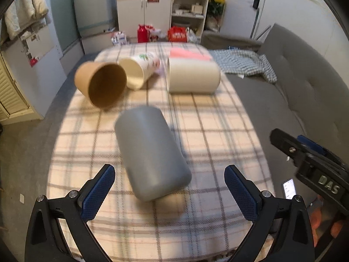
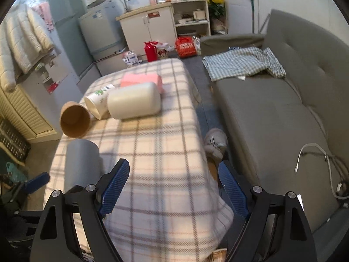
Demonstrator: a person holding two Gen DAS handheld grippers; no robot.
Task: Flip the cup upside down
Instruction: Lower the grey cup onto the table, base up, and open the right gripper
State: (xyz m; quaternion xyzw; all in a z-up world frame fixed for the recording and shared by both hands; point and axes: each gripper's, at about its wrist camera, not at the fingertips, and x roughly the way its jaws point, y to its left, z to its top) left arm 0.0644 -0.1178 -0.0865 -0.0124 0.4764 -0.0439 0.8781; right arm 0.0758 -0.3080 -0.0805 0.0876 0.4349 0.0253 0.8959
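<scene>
A grey cup (image 1: 150,150) lies on its side on the plaid-covered table (image 1: 218,131), closed end toward me. My left gripper (image 1: 169,174) is open, its blue pads on either side of the cup's near end, not touching. The cup also shows in the right wrist view (image 2: 81,161) at the left. My right gripper (image 2: 172,171) is open and empty over the table's near right edge. It appears in the left wrist view (image 1: 305,155) at the right.
A brown paper cup (image 1: 101,85), a printed white paper cup (image 1: 141,69) and a cream cup (image 1: 193,77) lie on their sides at the far end, with a pink box (image 1: 189,54) behind. A grey sofa (image 2: 272,113) stands right. A slippered foot (image 2: 214,143) sits between table and sofa.
</scene>
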